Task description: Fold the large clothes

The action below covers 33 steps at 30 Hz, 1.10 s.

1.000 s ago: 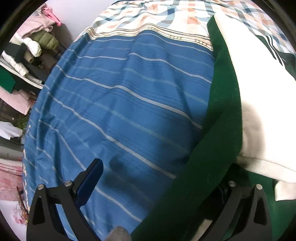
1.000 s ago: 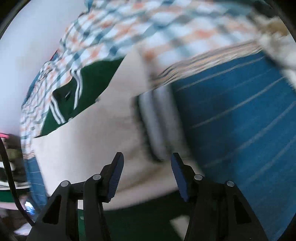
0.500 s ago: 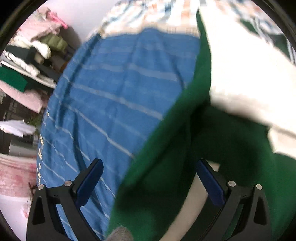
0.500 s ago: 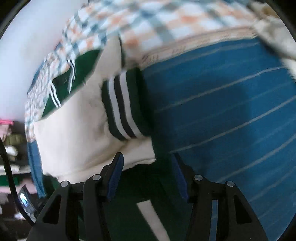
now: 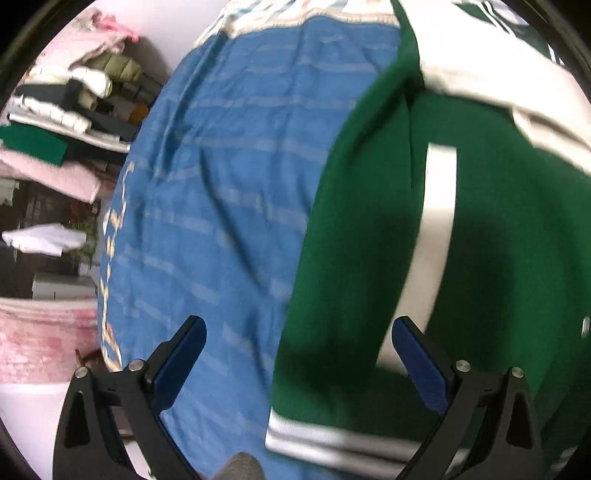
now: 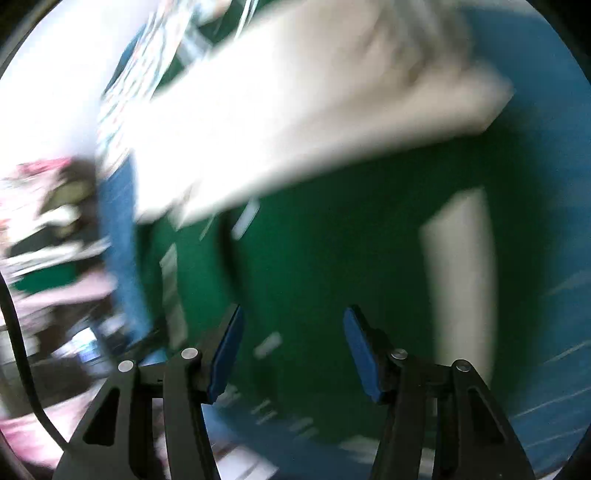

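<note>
A green jacket with cream sleeves (image 5: 369, 240) lies on the blue striped bedspread (image 5: 229, 184). A cream sleeve (image 5: 480, 55) is folded across its upper part, and a pale stripe (image 5: 439, 221) runs down the green body. Its striped hem (image 5: 332, 439) is near the camera. My left gripper (image 5: 299, 358) is open and empty above the jacket's left edge. In the blurred right wrist view, my right gripper (image 6: 291, 350) is open and empty over the green body (image 6: 332, 258), with the cream sleeve (image 6: 295, 110) beyond.
A plaid sheet (image 5: 295, 14) covers the far end of the bed. Shelves with stacked folded clothes (image 5: 62, 110) stand to the left of the bed. A pink patterned cloth (image 5: 40, 336) lies at the lower left, past the bed's edge.
The left gripper let go of the green edge and drew back, so the hem now shows. The right gripper swung left over the green body, and its view blurred.
</note>
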Available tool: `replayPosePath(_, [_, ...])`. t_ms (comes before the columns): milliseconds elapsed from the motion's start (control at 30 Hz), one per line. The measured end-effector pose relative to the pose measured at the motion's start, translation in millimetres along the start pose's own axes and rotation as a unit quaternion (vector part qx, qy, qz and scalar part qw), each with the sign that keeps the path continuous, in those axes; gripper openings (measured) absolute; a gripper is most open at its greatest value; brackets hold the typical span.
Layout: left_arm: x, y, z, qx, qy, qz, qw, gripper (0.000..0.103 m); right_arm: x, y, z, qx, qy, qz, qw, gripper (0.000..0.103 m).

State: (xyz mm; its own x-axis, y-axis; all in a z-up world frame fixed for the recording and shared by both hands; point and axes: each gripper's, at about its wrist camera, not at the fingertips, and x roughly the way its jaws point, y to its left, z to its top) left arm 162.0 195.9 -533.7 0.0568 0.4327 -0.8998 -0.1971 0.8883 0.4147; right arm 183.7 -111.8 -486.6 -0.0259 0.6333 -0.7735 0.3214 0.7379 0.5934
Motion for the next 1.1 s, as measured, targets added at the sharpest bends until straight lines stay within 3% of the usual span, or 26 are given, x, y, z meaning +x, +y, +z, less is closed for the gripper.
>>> replayPosePath(100, [0.9,8.0,-26.5,-0.01,0.028,-0.009,0.9995,0.103,66.8,2.0,-32.1,0.027,0.073,0.041,0.996,0.058])
replayPosePath(167, [3.2,12.8,-39.9,-0.016,0.038,-0.012,0.9991,0.103,99.8,2.2,-45.2,0.038,0.098,0.051,0.993,0.055])
replayPosePath(200, [3.8,13.6,-44.9,-0.018,0.041,-0.013,0.9989,0.103,113.7,1.9,-50.2,0.038,0.108,0.043,0.992,0.047])
replayPosePath(233, [3.4,15.0,-48.6,-0.019,0.042,-0.015,0.9988,0.103,122.7,0.4,-52.6,0.044,0.11,0.03,0.993,0.015])
replayPosePath(267, [2.8,16.3,-52.2,-0.019,0.044,-0.02,0.9986,0.103,127.8,-1.0,-58.4,0.05,0.109,0.02,0.993,0.007])
replayPosePath(467, [-8.7,22.7,-47.2,-0.017,0.019,-0.036,0.999,0.103,78.1,-8.5,-96.0,0.034,0.053,-0.065,0.996,0.005])
replayPosePath(567, [-10.9,16.1,-27.5,-0.016,0.004,-0.041,0.999,0.103,82.4,-32.3,-91.8,0.055,0.1,-0.067,0.991,0.006])
replayPosePath(667, [-16.1,6.4,9.6,-0.02,-0.027,-0.05,0.9982,0.103,72.0,-30.1,-82.0,0.044,0.119,-0.072,0.989,0.023])
replayPosePath(733, [-20.4,-3.9,37.6,-0.017,-0.055,-0.05,0.9971,0.103,45.8,-20.8,-75.5,0.011,0.085,-0.089,0.992,0.042])
replayPosePath(767, [-22.1,-12.6,55.5,-0.009,-0.075,-0.044,0.9962,0.103,29.3,-19.5,-74.7,0.001,0.061,-0.094,0.994,0.045])
replayPosePath(867, [-25.5,-37.8,92.9,0.018,-0.123,-0.03,0.9918,0.103,-32.4,-36.0,-68.3,0.005,-0.027,-0.135,0.99,0.045])
replayPosePath(967, [-14.1,-64.2,114.7,0.048,-0.149,-0.008,0.9876,0.103,-97.0,-79.0,-49.8,0.046,-0.103,-0.178,0.978,0.045])
replayPosePath(1100, [38.8,-84.7,133.2,0.061,-0.102,0.027,0.9926,0.103,-154.8,-133.6,-8.5,0.093,-0.151,-0.204,0.963,0.045])
